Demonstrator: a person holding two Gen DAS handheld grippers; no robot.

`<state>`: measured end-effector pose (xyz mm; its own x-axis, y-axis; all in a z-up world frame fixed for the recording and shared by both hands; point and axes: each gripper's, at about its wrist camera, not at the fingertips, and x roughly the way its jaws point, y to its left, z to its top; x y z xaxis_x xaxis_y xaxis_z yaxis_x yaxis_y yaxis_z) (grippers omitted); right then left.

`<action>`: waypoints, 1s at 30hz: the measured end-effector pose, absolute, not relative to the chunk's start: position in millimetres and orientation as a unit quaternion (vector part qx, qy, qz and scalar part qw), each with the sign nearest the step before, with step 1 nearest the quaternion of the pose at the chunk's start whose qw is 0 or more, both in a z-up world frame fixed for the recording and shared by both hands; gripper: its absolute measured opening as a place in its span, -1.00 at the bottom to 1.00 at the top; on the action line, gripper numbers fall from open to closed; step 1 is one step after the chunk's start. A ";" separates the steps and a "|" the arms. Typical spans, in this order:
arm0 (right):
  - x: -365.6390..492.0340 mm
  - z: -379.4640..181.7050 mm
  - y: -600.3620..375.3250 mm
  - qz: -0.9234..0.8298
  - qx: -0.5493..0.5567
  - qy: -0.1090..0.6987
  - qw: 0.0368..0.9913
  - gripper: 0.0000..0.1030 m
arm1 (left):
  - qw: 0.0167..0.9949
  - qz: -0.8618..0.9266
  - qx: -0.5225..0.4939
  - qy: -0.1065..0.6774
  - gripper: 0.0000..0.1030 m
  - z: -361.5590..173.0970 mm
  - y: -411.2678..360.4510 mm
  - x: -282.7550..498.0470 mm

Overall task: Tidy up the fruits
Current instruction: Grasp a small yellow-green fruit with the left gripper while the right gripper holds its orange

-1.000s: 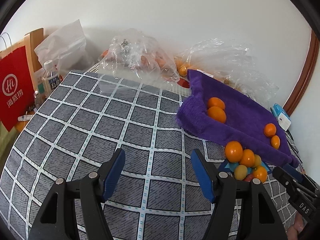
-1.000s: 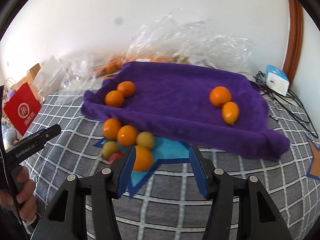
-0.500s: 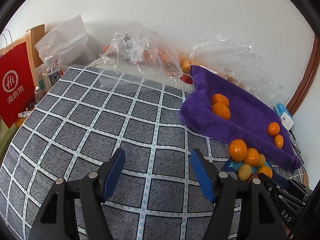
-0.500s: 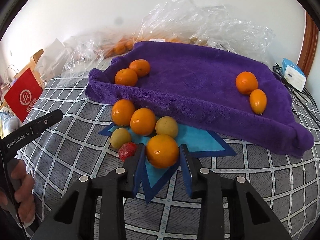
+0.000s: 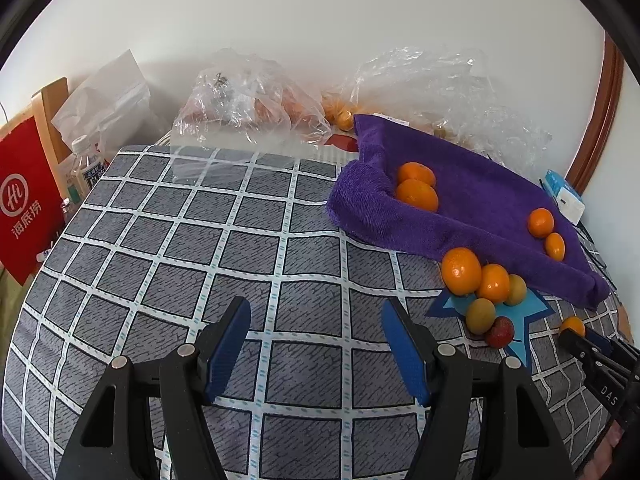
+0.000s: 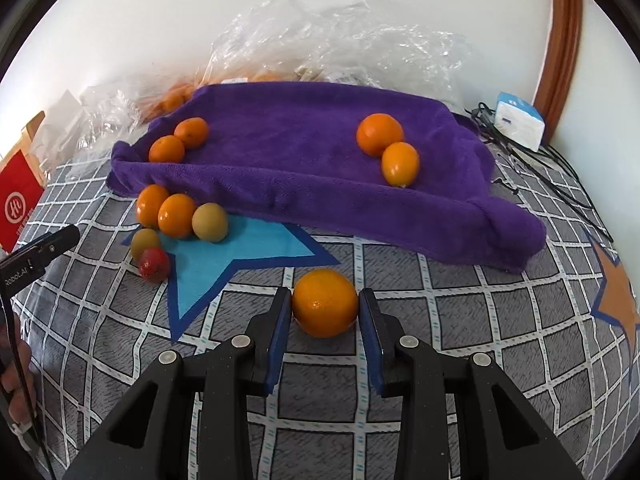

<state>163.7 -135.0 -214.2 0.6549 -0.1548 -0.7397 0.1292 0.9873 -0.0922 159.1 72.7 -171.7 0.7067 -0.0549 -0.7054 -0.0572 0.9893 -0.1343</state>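
The right gripper [image 6: 325,306] clamped an orange [image 6: 325,303] above the checked bedspread [image 6: 460,320], near the purple towel [image 6: 288,136]; carrying it level seemed wise (left gripper [image 5: 316,344] stood apart, empty).

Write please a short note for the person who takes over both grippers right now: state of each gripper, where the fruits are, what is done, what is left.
Right gripper: shut on one orange, above the checked cover, apart from the pile.
Left gripper: open, holding nothing, over bare checked cover.
Purple towel: four orange fruits already on it, one pair at its left end, one pair at its right.
Loose pile by the towel's front edge, at the blue star: two orange fruits, two yellow-green ones, one red one.
Left to do, probably: place the held orange, then sort the pile.
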 end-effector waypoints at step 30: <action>159.3 -216.0 -147.0 -0.071 0.023 0.389 0.918 -0.34 | 0.907 -0.013 -0.069 0.414 0.28 -179.8 71.3 169.6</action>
<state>159.3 -147.0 -216.0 0.6868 -0.1126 -0.7180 0.1486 0.9888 -0.0130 169.6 71.3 -179.8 0.6561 -0.0810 -0.7503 -0.0333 0.9901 -0.1360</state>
